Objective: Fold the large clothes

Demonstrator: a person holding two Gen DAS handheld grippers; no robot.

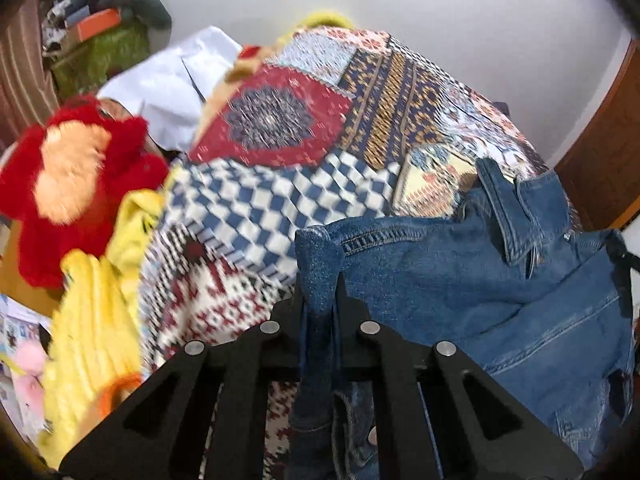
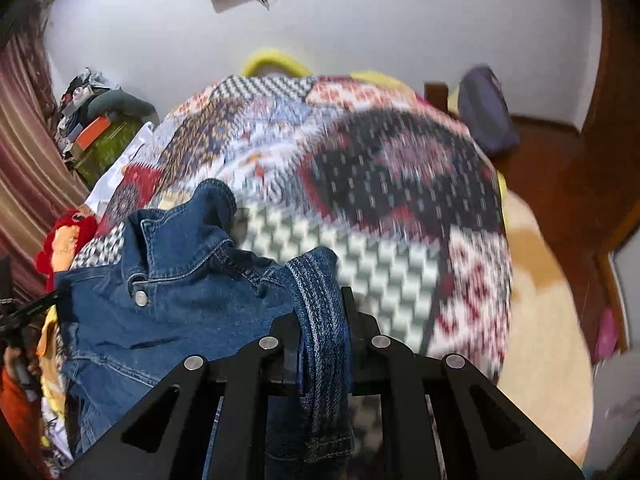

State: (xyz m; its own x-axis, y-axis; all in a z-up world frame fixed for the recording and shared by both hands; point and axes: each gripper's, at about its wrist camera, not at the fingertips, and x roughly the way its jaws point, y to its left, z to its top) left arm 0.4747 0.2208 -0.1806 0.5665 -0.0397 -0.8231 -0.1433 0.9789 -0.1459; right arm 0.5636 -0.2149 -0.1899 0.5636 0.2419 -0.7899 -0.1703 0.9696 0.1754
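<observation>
A blue denim jacket (image 1: 460, 272) hangs between my two grippers above a patchwork bedspread (image 1: 280, 168). My left gripper (image 1: 320, 284) is shut on a fold of the jacket's left edge, with denim running down between its jaws. My right gripper (image 2: 322, 300) is shut on a seamed fold of the jacket (image 2: 180, 280) at its right edge. The collar and a metal button (image 2: 141, 298) show in the right wrist view. The right gripper's black tip (image 1: 618, 256) shows at the far right of the left wrist view.
A red and orange plush toy (image 1: 76, 176) and yellow cloth (image 1: 92, 344) lie at the bed's left. A white sheet (image 1: 176, 88) lies behind them. The bedspread (image 2: 380, 184) fills the right wrist view, with a cream blanket (image 2: 540, 300) and wooden furniture (image 2: 560, 160) to its right.
</observation>
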